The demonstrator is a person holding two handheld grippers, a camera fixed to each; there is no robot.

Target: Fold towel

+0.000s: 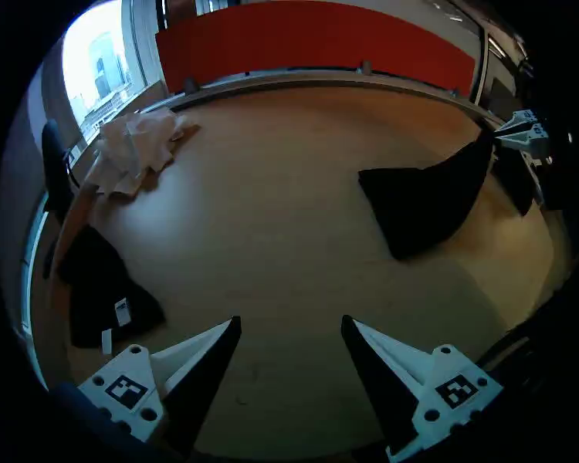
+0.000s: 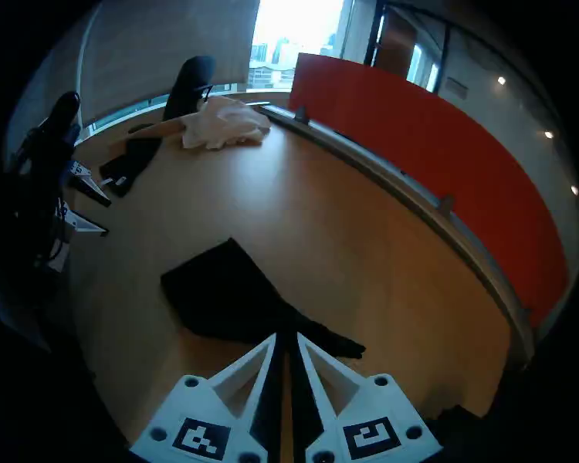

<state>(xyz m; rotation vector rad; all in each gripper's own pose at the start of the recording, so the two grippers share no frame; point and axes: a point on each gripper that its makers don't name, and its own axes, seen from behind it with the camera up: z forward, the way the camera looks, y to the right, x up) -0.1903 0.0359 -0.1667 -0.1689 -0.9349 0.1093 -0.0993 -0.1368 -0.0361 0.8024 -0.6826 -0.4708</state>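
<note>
Holds the left gripper [image 1: 289, 320] with jaws wide apart over the wooden table [image 1: 289, 201], nothing between them. Clamps the right gripper [image 2: 287, 338], jaws almost together, on a corner of the black towel [image 2: 220, 297], pinched at the tips and spread on the table just ahead of them. Ahead and right of the left jaws, that same towel; ahead left, another black cloth [image 1: 96, 293] and, farther off, a crumpled white cloth [image 1: 135, 147]

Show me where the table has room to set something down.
The table is bare in its middle, between the white cloth pile, the black towel and the red divider. The window-side edge is crowded, with a dark cloth.
</note>
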